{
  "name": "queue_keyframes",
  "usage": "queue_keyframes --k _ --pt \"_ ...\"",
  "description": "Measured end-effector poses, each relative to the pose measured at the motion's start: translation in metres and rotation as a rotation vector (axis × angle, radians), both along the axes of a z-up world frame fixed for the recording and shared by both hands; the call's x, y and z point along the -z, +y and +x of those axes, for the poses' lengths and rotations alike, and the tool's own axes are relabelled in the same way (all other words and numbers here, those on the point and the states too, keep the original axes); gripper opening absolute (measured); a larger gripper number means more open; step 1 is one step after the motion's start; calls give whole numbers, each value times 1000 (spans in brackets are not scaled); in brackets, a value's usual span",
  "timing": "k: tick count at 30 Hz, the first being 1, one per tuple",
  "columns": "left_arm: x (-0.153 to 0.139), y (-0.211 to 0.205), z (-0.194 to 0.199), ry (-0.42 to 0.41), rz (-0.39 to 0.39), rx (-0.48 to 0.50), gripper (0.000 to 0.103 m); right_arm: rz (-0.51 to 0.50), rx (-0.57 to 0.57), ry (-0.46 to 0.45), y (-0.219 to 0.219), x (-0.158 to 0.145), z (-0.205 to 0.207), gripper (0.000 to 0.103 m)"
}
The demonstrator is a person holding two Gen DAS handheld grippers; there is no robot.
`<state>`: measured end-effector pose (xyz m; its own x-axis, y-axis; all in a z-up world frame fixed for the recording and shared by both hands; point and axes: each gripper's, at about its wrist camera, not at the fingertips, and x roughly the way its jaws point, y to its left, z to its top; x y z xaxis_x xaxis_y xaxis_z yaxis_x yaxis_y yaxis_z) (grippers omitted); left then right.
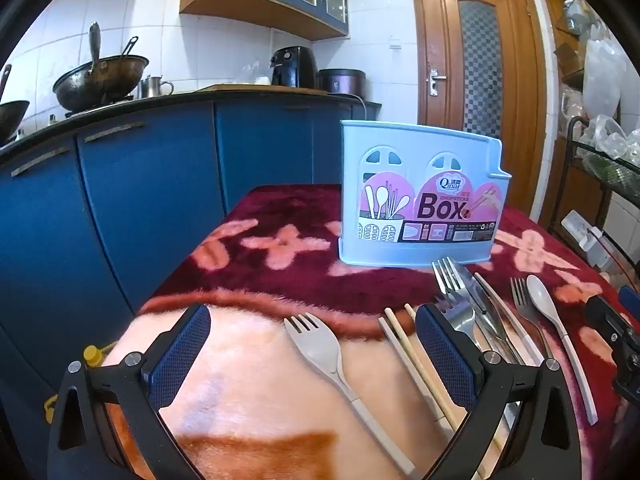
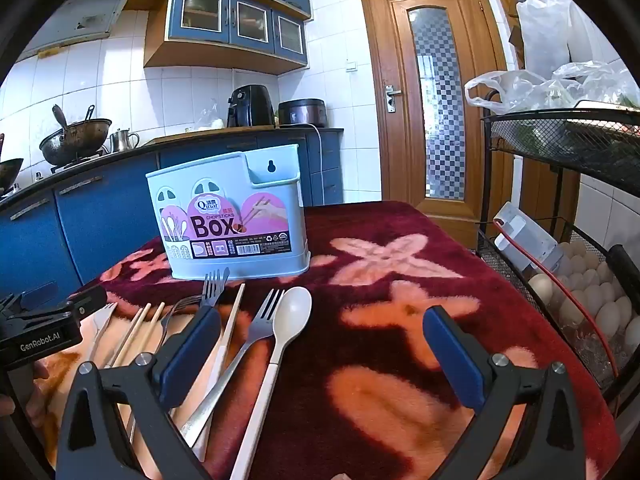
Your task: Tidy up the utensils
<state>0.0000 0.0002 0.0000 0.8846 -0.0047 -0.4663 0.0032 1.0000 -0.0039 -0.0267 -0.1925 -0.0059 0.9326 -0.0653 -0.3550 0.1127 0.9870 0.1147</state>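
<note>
Utensils lie in a loose row on the fleecy red blanket, handles toward the camera and heads toward the pale blue box, which stands upright behind them, presumably where they are meant to go. From the left wrist view, the left gripper hangs wide open and empty, and the beige fork sits right between its jaws, a likely first pick. The chopsticks run just inside its right finger, while the steel forks, a knife and the white spoon lie beyond that finger. Over to the right wrist view: the right gripper is also spread wide, holding nothing. The white spoon and a steel fork lie side by side between its jaws, close to the left finger, with bare blanket toward the right finger. The box stands beyond and to the left, with the left gripper at the left edge.
</note>
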Motion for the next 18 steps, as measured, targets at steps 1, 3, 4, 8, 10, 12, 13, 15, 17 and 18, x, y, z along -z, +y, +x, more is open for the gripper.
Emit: queue_keyframes --k 1,3,4,8,10,12,13,15,17,18 --pt "0 0 0 -1 1 1 102 -1 0 1 0 0 0 103" --pt "0 1 0 -2 3 3 102 -5 1 2 0 0 0 103" --pt "0 2 0 -4 5 3 102 -6 1 2 1 0 0 103" --pt "-1 7 -1 -6 2 0 102 -4 0 0 1 0 0 103" --pt "0 1 -1 -8 13 -1 102 -6 0 0 1 0 0 103" --pt "0 1 -1 -9 13 -1 102 -5 -1 -1 1 0 0 103" --pt "0 1 -1 -9 13 -1 102 -6 -1 -1 1 0 0 103" --pt "0 1 -1 -7 13 0 102 -7 -1 -1 1 0 0 103" --pt "0 2 -1 -9 13 -2 102 -8 0 0 1 0 0 103" --pt "0 2 0 -9 13 -1 102 -8 0 0 1 0 0 103"
